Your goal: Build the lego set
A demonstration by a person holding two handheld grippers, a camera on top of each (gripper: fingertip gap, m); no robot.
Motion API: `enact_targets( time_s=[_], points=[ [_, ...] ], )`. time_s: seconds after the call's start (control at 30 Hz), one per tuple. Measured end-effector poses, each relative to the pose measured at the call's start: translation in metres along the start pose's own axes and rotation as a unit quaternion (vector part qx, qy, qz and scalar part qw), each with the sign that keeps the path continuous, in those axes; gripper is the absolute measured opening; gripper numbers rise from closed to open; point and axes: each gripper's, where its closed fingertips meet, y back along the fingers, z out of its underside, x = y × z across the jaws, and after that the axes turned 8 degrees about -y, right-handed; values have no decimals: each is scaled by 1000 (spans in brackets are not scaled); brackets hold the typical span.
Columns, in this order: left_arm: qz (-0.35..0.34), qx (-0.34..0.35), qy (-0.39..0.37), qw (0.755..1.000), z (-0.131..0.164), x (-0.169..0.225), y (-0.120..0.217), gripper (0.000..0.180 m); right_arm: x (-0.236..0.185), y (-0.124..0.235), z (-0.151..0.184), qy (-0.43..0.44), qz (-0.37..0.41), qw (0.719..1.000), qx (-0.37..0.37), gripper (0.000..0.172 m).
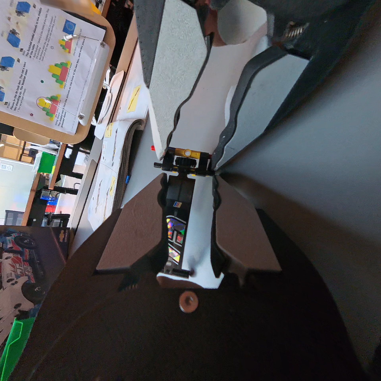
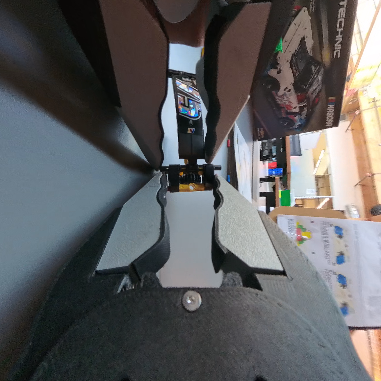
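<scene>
L gripper (image 1: pixel 188 175), closest to the lens, is standing apart: one finger (image 1: pixel 144 216) is lying along the black panel (image 1: pixel 179 191), w/ a visible strip of white table (image 1: pixel 198 115) between the panel and the other finger. So it's flanking the panel, not pinching it. R gripper (image 2: pixel 188 184) is coming in from the opposite side, tip to tip, and is clamping the gear block (image 1: pixel 186 159), w/ pads pressing on the block's black end pieces either side of the yellow beam (image 1: pixel 193 153).

Panel and block are joined into one toy-brick piece, sitting between the two tools, approx. mid-table.

Handling, as a judgement: prob. very light, stiff plastic, but the joints are press-fit, so twisting is likely popping them. Shiny sticker on the panel is looking slippery. The best hold is probably the flat black ends of the block, or the panel's long edges, not the gear teeth or thin axle.

Nearby: a booklet (image 1: pixel 115 144), a red bit (image 1: pixel 152 147), a blue bit (image 1: pixel 127 179), a toy-car box (image 1: pixel 26 257), and a board w/ printed sheet (image 1: pixel 107 31).
</scene>
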Motion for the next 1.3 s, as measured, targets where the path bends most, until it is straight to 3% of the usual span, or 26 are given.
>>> enact_targets(
  time_s=[0.13, 0.43, 0.6, 1.03, 1.3],
  points=[
    [-24, -25, -19, 999, -2, -3, 0, 44, 3, 2, 3, 9, 17, 1000, 7, 44],
    [-21, -28, 49, 998, 12, -8, 1, 45, 7, 0, 9, -36, 9, 999, 11, 44],
    [-47, -29, 50, 997, 18, -16, 1, 29, 5, -3, 7, -62, -4, 998, 14, 44],
    [-42, -16, 53, 998, 18, -18, -1, 28, 6, -1, 6, -136, -38, 989, 35, 44],
    [-42, -34, 41, 998, 24, -17, -3, 17, 26, 18, -14, -232, -51, 962, 134, 49]
  ],
)
